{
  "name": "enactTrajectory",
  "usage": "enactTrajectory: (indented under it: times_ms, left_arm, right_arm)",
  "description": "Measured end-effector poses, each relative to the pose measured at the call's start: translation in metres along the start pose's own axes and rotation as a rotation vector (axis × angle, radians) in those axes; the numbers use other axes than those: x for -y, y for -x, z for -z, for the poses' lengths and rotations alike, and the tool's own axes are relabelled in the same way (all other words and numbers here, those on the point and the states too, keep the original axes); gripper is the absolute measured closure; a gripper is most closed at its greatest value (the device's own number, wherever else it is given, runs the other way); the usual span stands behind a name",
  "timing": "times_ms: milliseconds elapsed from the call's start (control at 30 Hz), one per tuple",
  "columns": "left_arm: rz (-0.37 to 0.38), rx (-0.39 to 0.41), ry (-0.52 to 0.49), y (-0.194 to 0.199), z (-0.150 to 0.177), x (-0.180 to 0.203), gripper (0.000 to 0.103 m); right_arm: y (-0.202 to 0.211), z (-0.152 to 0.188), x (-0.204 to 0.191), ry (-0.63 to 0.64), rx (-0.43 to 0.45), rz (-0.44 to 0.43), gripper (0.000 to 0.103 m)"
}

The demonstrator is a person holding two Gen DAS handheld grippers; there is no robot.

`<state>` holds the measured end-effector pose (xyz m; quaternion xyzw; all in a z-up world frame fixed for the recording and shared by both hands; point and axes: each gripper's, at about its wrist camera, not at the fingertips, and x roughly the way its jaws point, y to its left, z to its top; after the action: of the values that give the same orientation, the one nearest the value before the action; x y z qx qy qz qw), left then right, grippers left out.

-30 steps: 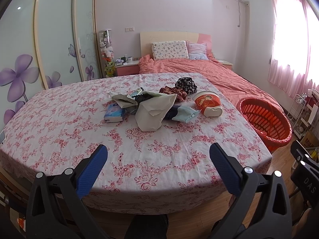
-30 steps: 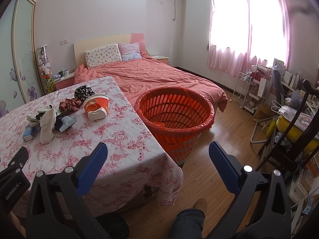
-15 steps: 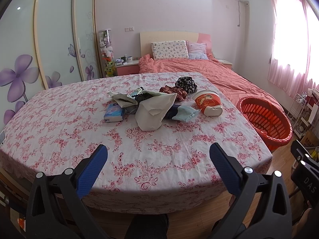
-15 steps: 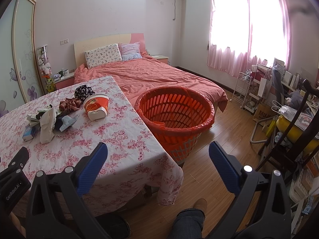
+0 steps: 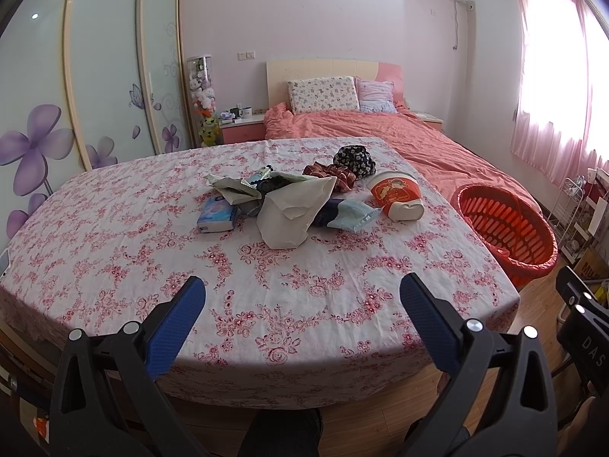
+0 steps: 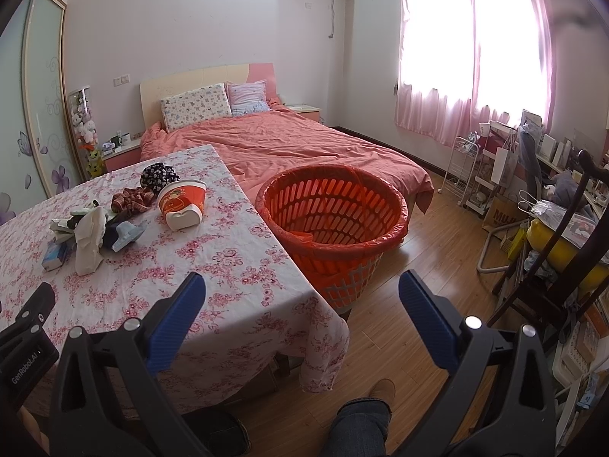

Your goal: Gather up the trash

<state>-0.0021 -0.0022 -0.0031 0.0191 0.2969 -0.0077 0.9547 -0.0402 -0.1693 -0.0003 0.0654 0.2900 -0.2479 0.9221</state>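
Note:
A pile of trash lies mid-table on the floral cloth (image 5: 266,266): a white paper bag (image 5: 293,213), a blue tissue pack (image 5: 216,218), a light blue mask (image 5: 352,216), a red and white paper cup (image 5: 397,196) on its side, and dark fabric scraps (image 5: 354,160). An orange basket (image 5: 506,224) with a liner stands on the floor right of the table; it also shows in the right wrist view (image 6: 331,217). My left gripper (image 5: 302,297) is open and empty above the table's near edge. My right gripper (image 6: 300,293) is open and empty, near the table's right corner, short of the basket.
A bed with a pink cover (image 6: 297,144) lies behind the table and basket. A wardrobe with flower doors (image 5: 57,95) stands at the left. A chair and cluttered racks (image 6: 540,205) line the right wall. Wooden floor (image 6: 426,266) lies around the basket. The person's leg (image 6: 361,426) is below.
Both views have shifted very slightly; the table items and basket have not moved. Both grippers stay open.

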Motion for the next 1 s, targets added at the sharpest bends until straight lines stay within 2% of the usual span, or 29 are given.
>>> enactTrajectory:
  times_ms: [600, 833, 1000]
  left_arm:
    - [-0.013, -0.008, 0.013, -0.007, 0.003, 0.000, 0.002]
    - [-0.042, -0.022, 0.049, -0.031, -0.014, -0.033, 0.002]
    - [-0.106, -0.059, 0.078, -0.067, -0.029, -0.076, 0.002]
  right_arm:
    - [-0.007, -0.001, 0.007, -0.017, -0.013, -0.001, 0.004]
    - [-0.026, -0.016, -0.005, -0.007, -0.011, -0.052, 0.004]
    - [-0.054, -0.032, -0.032, 0.043, -0.009, -0.119, 0.005]
